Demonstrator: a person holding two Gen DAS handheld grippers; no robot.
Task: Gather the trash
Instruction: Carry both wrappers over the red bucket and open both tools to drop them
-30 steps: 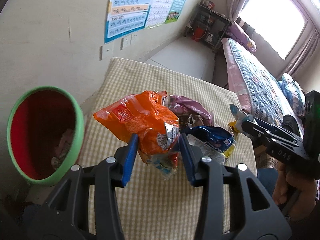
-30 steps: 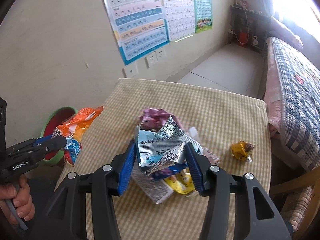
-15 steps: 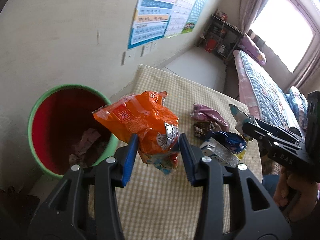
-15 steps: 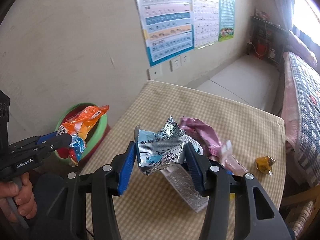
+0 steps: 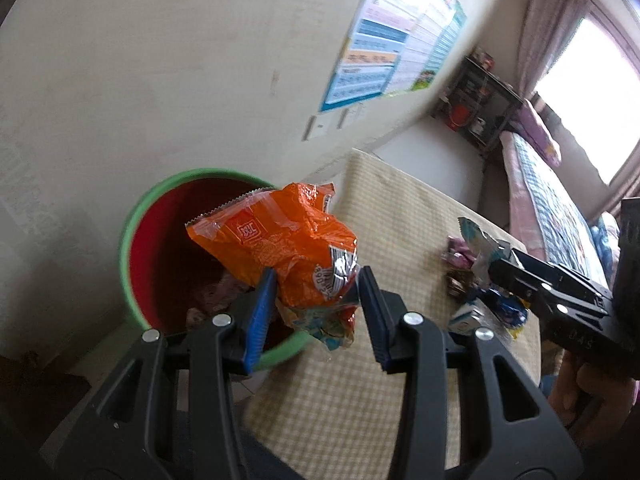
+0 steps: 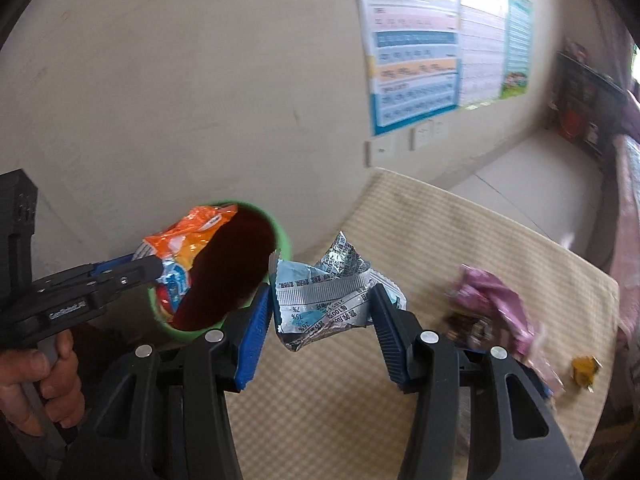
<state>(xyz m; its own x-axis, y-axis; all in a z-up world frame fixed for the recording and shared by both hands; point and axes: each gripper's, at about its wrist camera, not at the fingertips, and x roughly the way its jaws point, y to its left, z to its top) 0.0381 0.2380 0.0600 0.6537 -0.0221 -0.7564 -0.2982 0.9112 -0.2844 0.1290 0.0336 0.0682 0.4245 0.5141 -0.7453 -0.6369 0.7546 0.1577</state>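
Observation:
My left gripper [image 5: 318,300] is shut on an orange snack bag [image 5: 280,248] and holds it over the near rim of a green bin with a red inside [image 5: 160,248]. The bag also shows in the right wrist view [image 6: 180,248], at the bin [image 6: 224,276]. My right gripper [image 6: 320,316] is shut on a crumpled silver and blue wrapper [image 6: 324,292], held above the checked tablecloth [image 6: 460,248] just right of the bin. That wrapper also shows in the left wrist view [image 5: 478,242].
More trash lies on the table: a purple wrapper [image 6: 492,300], a small yellow wrapper [image 6: 584,368] and blue and white packets [image 5: 492,308]. The bin stands on the floor against the wall, left of the table. A bed [image 5: 556,200] runs along the right.
Both grippers have swung left toward the bin with their wrappers. The orange bag went from above the table to over the bin's rim. The silver wrapper now hangs close to the bin.

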